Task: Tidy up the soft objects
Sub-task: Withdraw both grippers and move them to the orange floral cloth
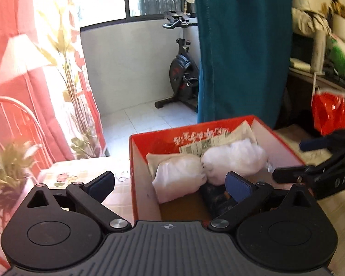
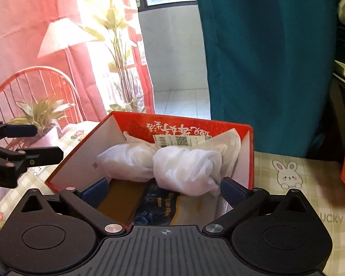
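A red cardboard box (image 1: 135, 161) (image 2: 131, 119) sits on the table, open at the top. Inside lie two white soft bundles, one on the left (image 1: 177, 181) (image 2: 126, 163) and one on the right (image 1: 234, 158) (image 2: 188, 170), over a cream cloth (image 2: 230, 142), a paper label (image 2: 179, 140) and a dark blue packet (image 1: 218, 200) (image 2: 158, 204). My left gripper (image 1: 170, 184) is open, straddling the box's left wall. My right gripper (image 2: 164, 191) is open over the box's near end, empty. Each gripper also shows in the other's view, the right one (image 1: 310, 158) and the left one (image 2: 32, 142).
The checked tablecloth (image 2: 287, 179) with a rabbit print covers the table. A potted plant (image 2: 41, 119) and a red wire chair (image 2: 34, 87) stand at the left. A red plastic bag (image 1: 331, 112) hangs at the right. A teal curtain (image 1: 241, 46) and an exercise bike (image 1: 181, 69) stand behind.
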Motion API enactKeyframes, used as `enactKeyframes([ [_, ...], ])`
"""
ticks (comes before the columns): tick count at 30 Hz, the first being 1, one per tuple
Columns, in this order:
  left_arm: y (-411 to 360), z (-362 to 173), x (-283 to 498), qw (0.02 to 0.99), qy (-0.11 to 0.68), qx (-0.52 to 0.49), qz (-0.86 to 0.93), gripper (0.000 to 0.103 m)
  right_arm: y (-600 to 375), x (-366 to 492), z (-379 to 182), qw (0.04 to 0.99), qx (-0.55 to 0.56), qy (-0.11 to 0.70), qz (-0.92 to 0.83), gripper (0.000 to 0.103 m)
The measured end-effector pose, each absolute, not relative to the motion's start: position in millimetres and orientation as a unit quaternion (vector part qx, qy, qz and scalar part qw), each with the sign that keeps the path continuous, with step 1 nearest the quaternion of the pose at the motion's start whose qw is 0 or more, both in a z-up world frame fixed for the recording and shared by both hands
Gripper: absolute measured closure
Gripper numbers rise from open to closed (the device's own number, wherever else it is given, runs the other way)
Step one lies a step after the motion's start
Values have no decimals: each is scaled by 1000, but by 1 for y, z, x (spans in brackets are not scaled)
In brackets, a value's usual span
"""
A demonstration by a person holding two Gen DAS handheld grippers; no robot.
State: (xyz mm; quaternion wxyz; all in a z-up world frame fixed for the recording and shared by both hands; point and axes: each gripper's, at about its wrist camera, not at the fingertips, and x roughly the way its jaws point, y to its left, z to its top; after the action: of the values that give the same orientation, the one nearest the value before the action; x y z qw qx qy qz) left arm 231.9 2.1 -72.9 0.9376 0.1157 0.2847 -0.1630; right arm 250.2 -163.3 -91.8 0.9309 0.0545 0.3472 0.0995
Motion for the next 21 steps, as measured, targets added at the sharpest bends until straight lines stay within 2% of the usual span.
enactKeyframes([
  [11, 28, -111, 195, 916, 348, 66, -190, 1, -155, 186, -121, 925, 63, 358, 108, 0],
  [21, 42, -153, 174, 896, 402, 25, -189, 17, -133, 155, -167, 910, 36, 398, 112, 1],
])
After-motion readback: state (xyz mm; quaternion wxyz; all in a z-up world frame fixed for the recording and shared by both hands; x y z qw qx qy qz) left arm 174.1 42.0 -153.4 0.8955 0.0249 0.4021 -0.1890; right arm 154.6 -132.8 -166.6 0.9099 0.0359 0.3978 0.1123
